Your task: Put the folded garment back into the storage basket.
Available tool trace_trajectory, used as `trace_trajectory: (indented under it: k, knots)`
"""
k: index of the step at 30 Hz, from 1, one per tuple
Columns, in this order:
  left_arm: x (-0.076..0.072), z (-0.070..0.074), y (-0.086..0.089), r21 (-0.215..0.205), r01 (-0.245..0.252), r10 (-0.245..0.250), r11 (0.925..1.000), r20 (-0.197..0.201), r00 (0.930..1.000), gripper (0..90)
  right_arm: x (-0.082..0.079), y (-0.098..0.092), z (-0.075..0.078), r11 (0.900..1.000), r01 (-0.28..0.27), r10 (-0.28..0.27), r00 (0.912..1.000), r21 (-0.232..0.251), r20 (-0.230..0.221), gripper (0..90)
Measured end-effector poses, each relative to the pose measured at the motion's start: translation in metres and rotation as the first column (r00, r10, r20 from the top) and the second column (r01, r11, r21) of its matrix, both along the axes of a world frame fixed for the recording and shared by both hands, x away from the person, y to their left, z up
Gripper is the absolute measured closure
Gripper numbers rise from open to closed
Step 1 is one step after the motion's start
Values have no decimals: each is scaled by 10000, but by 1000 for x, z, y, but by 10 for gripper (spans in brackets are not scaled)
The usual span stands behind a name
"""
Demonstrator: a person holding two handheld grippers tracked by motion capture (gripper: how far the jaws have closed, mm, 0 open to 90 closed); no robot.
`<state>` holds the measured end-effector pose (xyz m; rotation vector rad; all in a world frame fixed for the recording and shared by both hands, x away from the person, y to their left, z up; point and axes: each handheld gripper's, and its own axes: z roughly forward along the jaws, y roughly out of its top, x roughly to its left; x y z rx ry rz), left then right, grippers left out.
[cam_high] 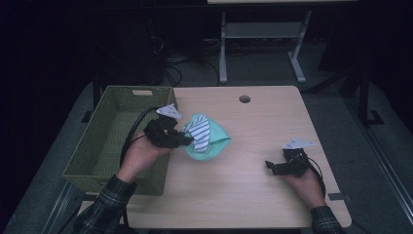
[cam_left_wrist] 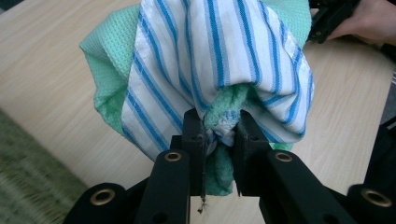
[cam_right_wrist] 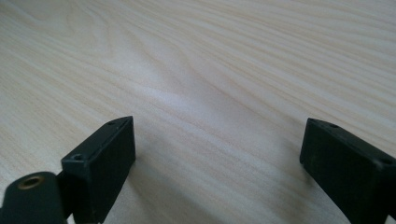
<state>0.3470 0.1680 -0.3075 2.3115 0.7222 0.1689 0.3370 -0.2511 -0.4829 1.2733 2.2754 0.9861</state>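
My left gripper (cam_high: 185, 141) is shut on a bundle of two cloths, a white one with blue stripes (cam_high: 198, 132) and a mint green one (cam_high: 218, 141). The bundle is just right of the basket, and whether it touches the table I cannot tell. In the left gripper view the jaws (cam_left_wrist: 219, 126) pinch a fold where the striped cloth (cam_left_wrist: 224, 46) wraps over the green cloth (cam_left_wrist: 109, 42). My right gripper (cam_high: 269, 165) rests low near the table's right side, pointing left. Its jaws (cam_right_wrist: 219, 140) stand wide open over bare wood.
A green woven basket (cam_high: 117, 97) sits at the table's left side, beside my left hand. The light wooden table (cam_high: 253, 122) has a round cable hole (cam_high: 244, 99) near its far edge. Beyond it are a desk frame and cables on the floor.
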Motion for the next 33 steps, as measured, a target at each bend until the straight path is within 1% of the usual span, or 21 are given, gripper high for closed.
trace_trajectory:
  k: [6, 13, 16, 19, 23, 27, 30, 33]
  knots:
    - [4, 5, 19, 25, -507, 507, 9987, 33, 9987, 768, 2, 0, -1, 9997, 206, -207, 9997, -90, -113, 27]
    - [9, 8, 41, 129, -1152, 1150, 9933, 119, 9933, 768, 2, 0, -1, 9997, 235, -236, 9996, -100, -144, 23]
    - [10, 11, 50, 364, -1401, 1395, 9895, 188, 9900, 768, 2, 0, -1, 9997, 232, -233, 9996, -101, -140, 23]
    - [10, 13, 63, 267, -1723, 1718, 9847, 201, 9849, 768, 2, 0, -1, 9997, 237, -238, 9996, -98, -147, 23]
    - [10, 15, 79, 273, -2085, 2079, 9776, 235, 9779, 768, 2, 0, -1, 9997, 235, -237, 9996, -98, -148, 23]
    - [9, 14, 95, 199, -2464, 2459, 9690, 266, 9689, 768, 2, 0, -1, 9997, 232, -233, 9996, -93, -150, 22]
    - [9, 14, 106, 125, -2775, 2771, 9606, 250, 9605, 768, 2, 0, -1, 9996, 249, -250, 9996, -97, -150, 23]
    - [9, 13, 117, 140, -3120, 3116, 9500, 257, 9499, 768, 2, 0, -1, 9996, 258, -260, 9995, -94, -157, 23]
